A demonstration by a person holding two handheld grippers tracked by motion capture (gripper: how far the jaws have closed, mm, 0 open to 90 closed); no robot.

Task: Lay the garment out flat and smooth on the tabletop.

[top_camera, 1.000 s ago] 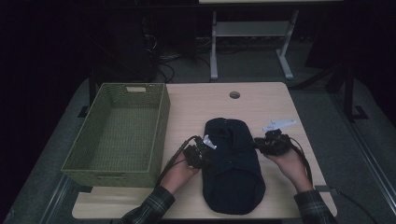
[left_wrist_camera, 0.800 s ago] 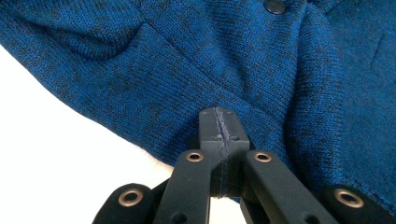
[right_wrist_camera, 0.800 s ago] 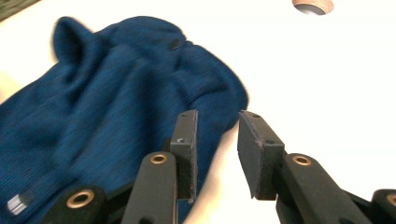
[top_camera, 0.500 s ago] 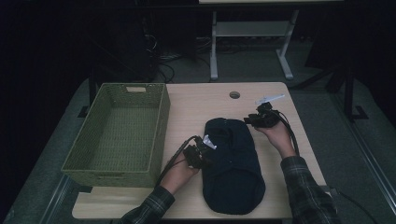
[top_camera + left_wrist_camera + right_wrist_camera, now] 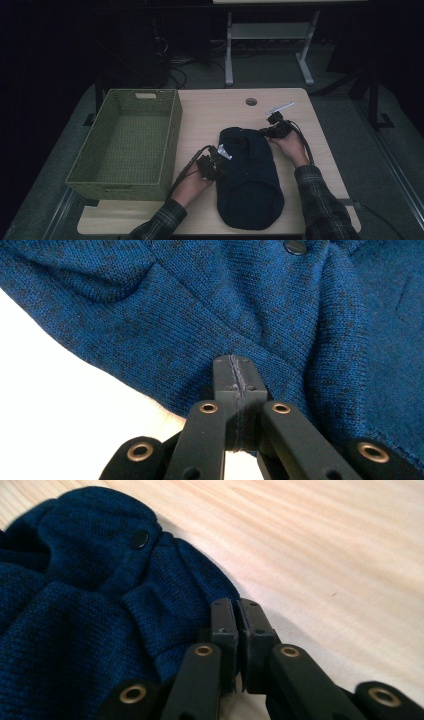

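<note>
The dark blue knitted sweater (image 5: 248,182) lies folded into a long bundle on the light wooden tabletop (image 5: 215,107), to the right of the green woven basket (image 5: 125,142) and apart from it. Its long axis runs from the far side of the tabletop toward the person, tilted slightly so that the near, rounded end sits a little further right; the narrower far end, where a small dark button (image 5: 140,539) shows, points away toward the round cable hole (image 5: 251,101). The left gripper (image 5: 216,167) sits at the sweater's left edge about midway along its length, and in the left gripper view its fingers (image 5: 227,377) are pressed together with the knit bunched right against their tips (whether a fold is pinched between the pads cannot be made out). The right gripper (image 5: 272,131) is at the far right corner of the sweater; its fingers (image 5: 224,620) have just been closing and now stand almost together with only a thin slit between them, the cloth touching their left side and bare wood to the right. Both forearms come in from the near edge in plaid sleeves, the left hand (image 5: 192,184) low and close to the basket, the right hand (image 5: 290,147) reaching further forward with the wrist angled inward toward the sweater.
</note>
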